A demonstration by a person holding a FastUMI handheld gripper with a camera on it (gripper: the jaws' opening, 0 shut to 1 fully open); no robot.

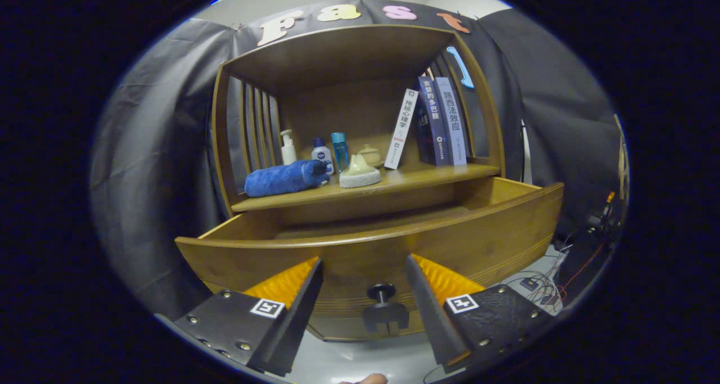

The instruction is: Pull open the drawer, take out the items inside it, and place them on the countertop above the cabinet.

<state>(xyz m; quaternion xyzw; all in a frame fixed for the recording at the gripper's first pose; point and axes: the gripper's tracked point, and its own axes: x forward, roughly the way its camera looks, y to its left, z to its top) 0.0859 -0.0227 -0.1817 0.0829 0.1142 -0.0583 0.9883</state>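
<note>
The wooden drawer [450, 243] stands pulled out of the cabinet, its curved front facing me. A dark round knob [382, 290] sits on the drawer front, between my fingers and a little beyond their tips. My gripper [364, 271] is open, with nothing held. The drawer's inside is mostly hidden behind its front panel. On the countertop [416, 177] above lie a rolled blue towel [284, 178] and a pale sponge-like item [360, 173].
At the back of the countertop stand a white pump bottle [288, 147], a small white-and-blue bottle [322, 153], a blue tube [340, 150] and a cream lidded pot [371, 154]. Books [441, 120] lean at the right. Cables [534, 285] lie on the floor to the right.
</note>
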